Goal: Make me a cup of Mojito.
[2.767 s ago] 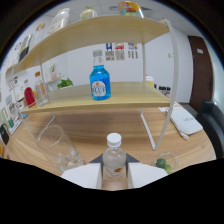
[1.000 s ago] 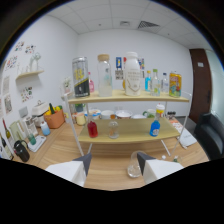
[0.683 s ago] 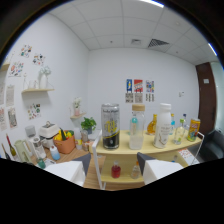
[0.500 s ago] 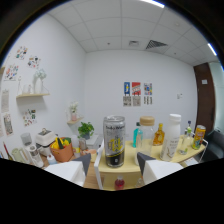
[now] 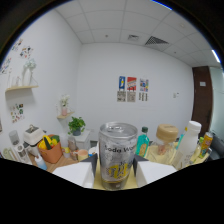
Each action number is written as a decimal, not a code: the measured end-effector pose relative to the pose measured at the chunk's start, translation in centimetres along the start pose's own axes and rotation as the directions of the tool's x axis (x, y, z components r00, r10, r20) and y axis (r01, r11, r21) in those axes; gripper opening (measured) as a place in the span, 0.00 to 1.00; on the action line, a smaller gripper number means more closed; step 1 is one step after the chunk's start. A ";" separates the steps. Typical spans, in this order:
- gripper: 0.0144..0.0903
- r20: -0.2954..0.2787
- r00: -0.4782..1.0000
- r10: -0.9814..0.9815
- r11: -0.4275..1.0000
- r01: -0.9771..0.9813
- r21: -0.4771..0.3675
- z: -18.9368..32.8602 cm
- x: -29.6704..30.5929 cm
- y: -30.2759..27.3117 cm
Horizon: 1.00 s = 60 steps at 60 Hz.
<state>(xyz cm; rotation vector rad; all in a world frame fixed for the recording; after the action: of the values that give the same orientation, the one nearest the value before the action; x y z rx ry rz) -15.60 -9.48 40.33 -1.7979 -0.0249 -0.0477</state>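
A silver and yellow soda can (image 5: 116, 152) labelled "Soda" stands upright on the top of a light wooden shelf (image 5: 150, 156). My gripper (image 5: 116, 167) is level with the can's lower half. Its white fingers (image 5: 75, 174) sit on either side of the can, which stands between them and rests on the shelf. The gripper is open, with only narrow gaps showing at the can's sides. The can's base is hidden by the lower edge of the view.
Just right of the can on the shelf stand a green bottle (image 5: 143, 142), a jar with a wooden lid (image 5: 166, 140) and a white bottle (image 5: 188, 142). Left and lower are an orange pot (image 5: 50, 151) and a potted plant (image 5: 76, 125). Posters (image 5: 131, 90) hang on the far wall.
The gripper has risen from the lower shelves to the shelf top and closed in on the soda can, which now looks larger and stands between the fingers. The finger spacing looks unchanged.
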 end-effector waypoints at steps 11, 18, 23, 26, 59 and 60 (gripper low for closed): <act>0.51 -0.028 0.999 0.021 0.999 -0.020 0.029 -0.2 0.5 -0.3; 0.49 -0.015 1.000 0.027 0.999 -0.027 0.024 0.0 0.4 -0.2; 0.48 -0.007 0.999 0.036 0.999 -0.036 0.023 -0.3 0.4 -0.3; 0.48 0.001 0.999 0.035 0.999 -0.035 0.033 -0.7 0.4 -0.7; 0.48 0.073 0.996 0.058 0.993 -0.065 0.099 -10.0 5.4 4.4; 0.48 0.073 0.996 0.057 0.994 -0.064 0.092 -10.0 5.7 5.3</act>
<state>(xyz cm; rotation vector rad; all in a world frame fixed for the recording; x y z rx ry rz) -9.90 -20.49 37.69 -1.7039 -0.0228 0.0594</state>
